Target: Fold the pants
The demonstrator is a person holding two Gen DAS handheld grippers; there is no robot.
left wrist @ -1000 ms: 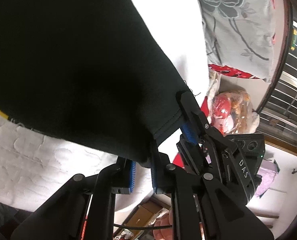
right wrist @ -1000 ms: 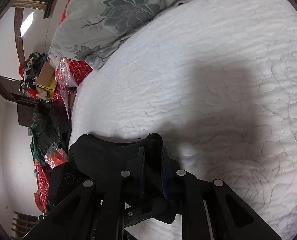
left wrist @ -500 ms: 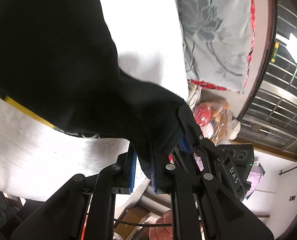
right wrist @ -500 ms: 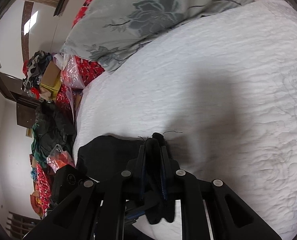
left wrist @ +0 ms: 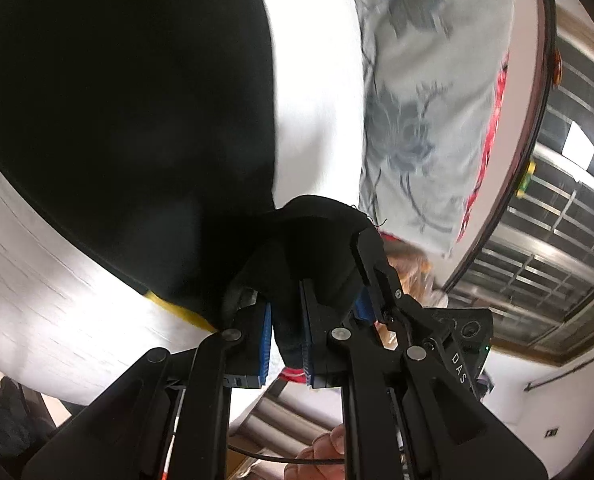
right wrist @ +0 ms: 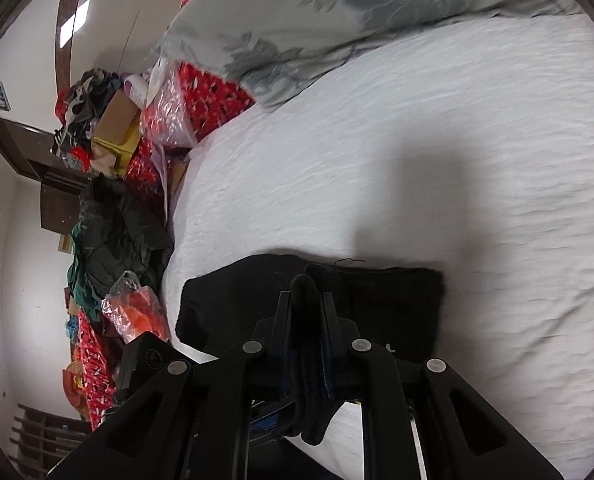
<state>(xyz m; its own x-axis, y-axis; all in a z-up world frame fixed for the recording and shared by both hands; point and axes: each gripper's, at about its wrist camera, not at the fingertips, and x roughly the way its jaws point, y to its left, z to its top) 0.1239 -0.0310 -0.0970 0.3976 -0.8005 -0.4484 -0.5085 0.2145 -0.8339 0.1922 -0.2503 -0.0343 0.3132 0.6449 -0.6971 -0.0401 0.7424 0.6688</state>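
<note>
On the white bed (right wrist: 437, 152), the black pants (right wrist: 393, 304) now lie further from the pillow (right wrist: 337, 12); both the left tool (left wrist: 287, 320) and right tool (right wrist: 307, 340) stay clamped on their fabric.

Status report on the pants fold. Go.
Left gripper shut on black pants edge. Right gripper shut on pants edge too. Pants partly lifted over the white quilted bed. Nothing in the way; grey floral pillow sits well beyond.
</note>
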